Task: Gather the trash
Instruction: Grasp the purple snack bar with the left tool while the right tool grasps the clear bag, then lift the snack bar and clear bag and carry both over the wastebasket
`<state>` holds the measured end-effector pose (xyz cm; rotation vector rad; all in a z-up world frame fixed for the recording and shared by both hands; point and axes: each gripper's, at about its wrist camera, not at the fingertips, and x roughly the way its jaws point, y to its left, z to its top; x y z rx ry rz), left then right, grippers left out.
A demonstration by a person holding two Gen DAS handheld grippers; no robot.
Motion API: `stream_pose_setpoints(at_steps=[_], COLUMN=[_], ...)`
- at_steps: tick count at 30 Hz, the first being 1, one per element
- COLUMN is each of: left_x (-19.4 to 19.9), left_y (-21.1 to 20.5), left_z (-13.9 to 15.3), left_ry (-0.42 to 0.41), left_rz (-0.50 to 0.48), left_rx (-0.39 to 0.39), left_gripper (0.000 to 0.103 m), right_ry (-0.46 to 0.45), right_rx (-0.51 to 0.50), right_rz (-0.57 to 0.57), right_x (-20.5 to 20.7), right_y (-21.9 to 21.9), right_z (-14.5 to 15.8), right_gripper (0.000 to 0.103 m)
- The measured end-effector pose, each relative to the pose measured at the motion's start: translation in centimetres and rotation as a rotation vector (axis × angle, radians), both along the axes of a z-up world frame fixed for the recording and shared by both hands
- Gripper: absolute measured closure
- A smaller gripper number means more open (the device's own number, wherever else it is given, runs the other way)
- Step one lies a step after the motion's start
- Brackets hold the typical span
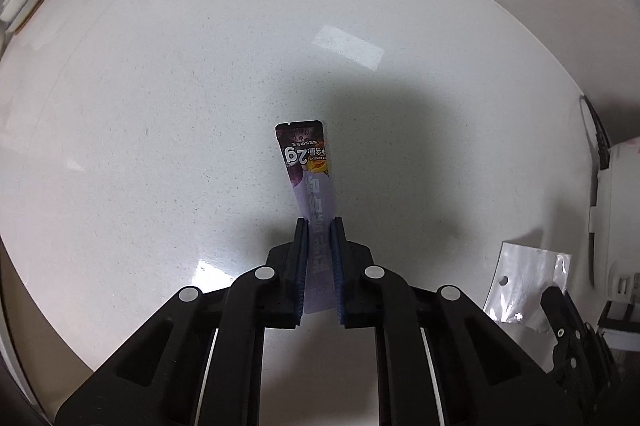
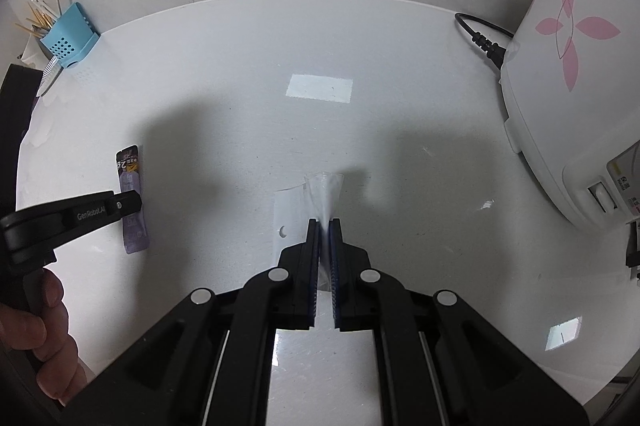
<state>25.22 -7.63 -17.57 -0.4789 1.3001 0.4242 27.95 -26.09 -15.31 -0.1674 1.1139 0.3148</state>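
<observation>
The left tongs (image 1: 319,222) are closed narrow on a slim purple printed foil sachet (image 1: 306,162), gripped along its lower half with the printed end jutting forward over the middle of the white speckled bench (image 1: 160,106). The right tongs (image 2: 324,224) are pinched nearly together on a crumpled clear plastic wrapper (image 2: 323,192), nearer the bench's right side.

Both pieces look very light, thin and limp, probably slick; a firm pinch well in from the edge should hold better than a grip at the tip, and the clear film could slide out easily.

The right wrist view alone shows the white rice cooker with pink petals (image 2: 560,66), its black power cord (image 2: 480,38), and the left tongs from the side. The left wrist view alone gives the sachet's print.
</observation>
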Motion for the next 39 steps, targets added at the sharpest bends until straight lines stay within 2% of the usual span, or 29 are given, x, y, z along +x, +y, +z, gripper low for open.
stream_pose_setpoints(at_steps=[18,21,23,39], left_x=[-4.0,-5.9,-7.1,-14.2], left_y=[0.7,1.6,2.0,5.5], left_z=[4.1,5.7,6.2,8.2], left_ry=[-0.137,-0.155,-0.169,-0.242], left_rz=[-0.208,-0.232,-0.248,-0.313], left_rx=[0.097,0.099,0.098,0.055], left_gripper=[0.094,0.095,0.100,0.101], right_ry=[-0.052,-0.062,-0.070,-0.117], right_rx=[0.026,0.030,0.032,0.041], right_rz=[-0.042,-0.052,-0.059,-0.099], right_x=[-3.5,-4.4,-5.1,-12.6], right_y=[0.7,1.4,1.8,4.4], right_z=[2.3,2.7,3.0,4.1], right_gripper=[0.099,0.099,0.099,0.099])
